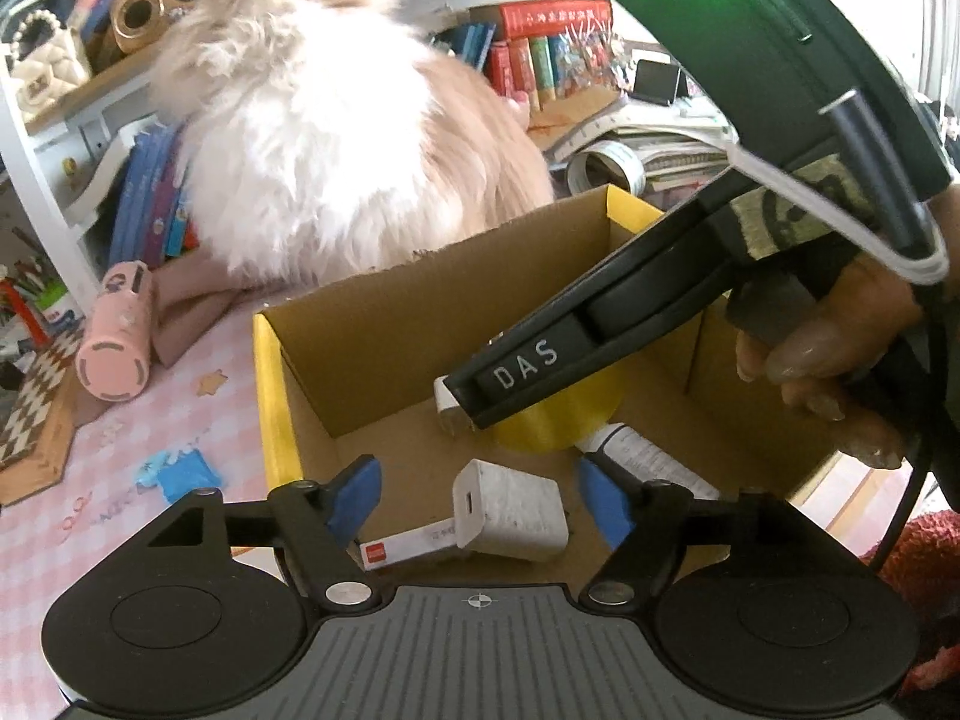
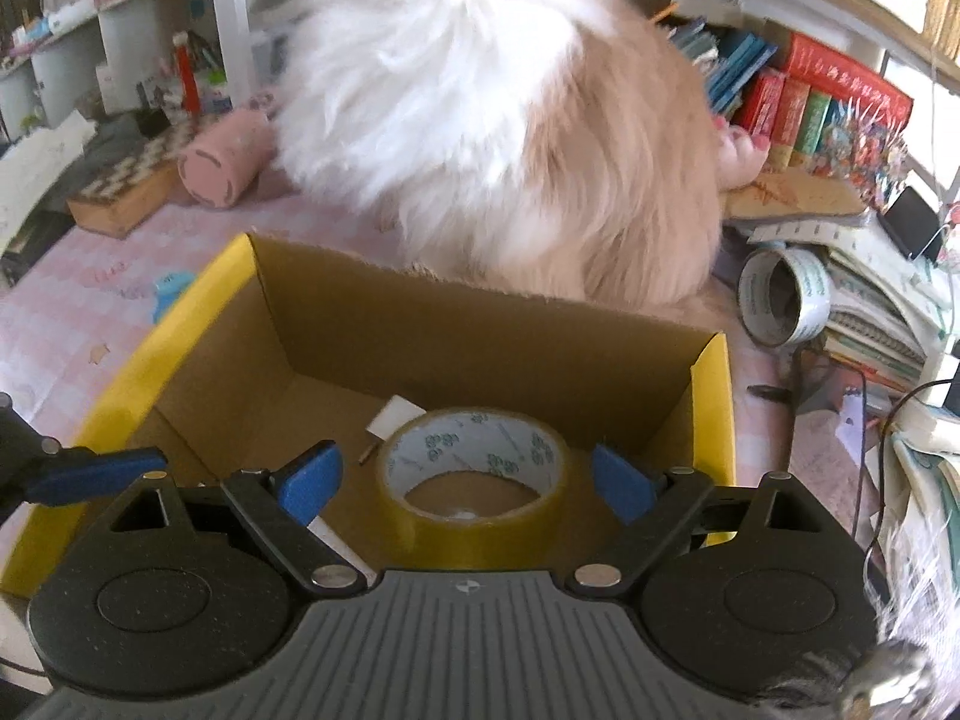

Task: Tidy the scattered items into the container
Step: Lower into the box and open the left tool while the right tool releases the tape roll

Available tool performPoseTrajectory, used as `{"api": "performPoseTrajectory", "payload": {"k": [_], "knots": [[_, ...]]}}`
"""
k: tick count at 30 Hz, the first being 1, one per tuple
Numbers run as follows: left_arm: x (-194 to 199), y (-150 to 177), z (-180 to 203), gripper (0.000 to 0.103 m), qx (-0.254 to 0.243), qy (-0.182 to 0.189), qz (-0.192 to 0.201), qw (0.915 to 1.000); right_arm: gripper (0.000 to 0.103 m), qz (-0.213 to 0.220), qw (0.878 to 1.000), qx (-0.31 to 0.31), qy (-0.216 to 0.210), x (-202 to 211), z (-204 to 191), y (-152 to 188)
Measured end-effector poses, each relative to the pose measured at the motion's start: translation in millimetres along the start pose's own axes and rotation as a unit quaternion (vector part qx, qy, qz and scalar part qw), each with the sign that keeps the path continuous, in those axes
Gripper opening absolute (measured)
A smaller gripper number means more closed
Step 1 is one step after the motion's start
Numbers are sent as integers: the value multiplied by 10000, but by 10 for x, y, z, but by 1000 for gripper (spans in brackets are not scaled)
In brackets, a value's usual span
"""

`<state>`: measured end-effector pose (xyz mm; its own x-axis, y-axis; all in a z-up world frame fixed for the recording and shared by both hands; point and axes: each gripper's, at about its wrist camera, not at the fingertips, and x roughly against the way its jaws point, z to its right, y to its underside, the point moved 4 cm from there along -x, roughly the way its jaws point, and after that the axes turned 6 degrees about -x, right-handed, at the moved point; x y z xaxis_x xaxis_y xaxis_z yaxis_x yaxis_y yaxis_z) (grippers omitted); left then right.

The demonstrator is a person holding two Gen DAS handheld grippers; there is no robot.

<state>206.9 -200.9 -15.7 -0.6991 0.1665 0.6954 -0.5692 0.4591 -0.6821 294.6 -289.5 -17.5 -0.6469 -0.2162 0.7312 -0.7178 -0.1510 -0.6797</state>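
1. The step in hand appears to be letting go of items inside the cardboard box [image 1: 372, 324], a brown carton with yellow edges standing on a pink checked surface [image 1: 120, 450].
2. To finish it well, each gripper should probably lift straight up out of the box, keeping its fingers spread so nothing gets dragged back over the wall.
3. The left gripper [image 1: 480, 495] hangs over the near part of the box with its blue fingers [image 1: 357, 495] apart and released; a white charger block [image 1: 510, 510] lies between them on the box floor, touched by neither pad, resting partly on a small white packet with a red mark [image 1: 408, 546].
4. The right gripper [image 2: 468, 480] points down into the box with its fingers [image 2: 312, 474] wide apart, not gripping; a yellow tape roll [image 2: 474, 480] sits on the box floor between them, clear of both pads.
5. In the left view the right gripper enters from 2 o'clock, with the tape roll and a white tube [image 1: 642, 456] beneath it.
6. A fluffy cat [image 1: 312, 138] sits just behind the box at 12 o'clock, so slow moves seem wise.
7. Outside the box, a pink cylinder [image 1: 117, 336] lies at 9 o'clock and another tape roll [image 2: 783, 294] at 3 o'clock.
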Motion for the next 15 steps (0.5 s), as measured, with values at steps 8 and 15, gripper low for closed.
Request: {"api": "performPoseTrajectory", "payload": {"k": [8,15], "knots": [[188,81,-101,76,168,-213,263,9993,90,481,9987,-96,103,347,-56,102],[422,195,-170,77,342,-323,501,9976,90,895,9951,-370,201,654,-89,217]]}}
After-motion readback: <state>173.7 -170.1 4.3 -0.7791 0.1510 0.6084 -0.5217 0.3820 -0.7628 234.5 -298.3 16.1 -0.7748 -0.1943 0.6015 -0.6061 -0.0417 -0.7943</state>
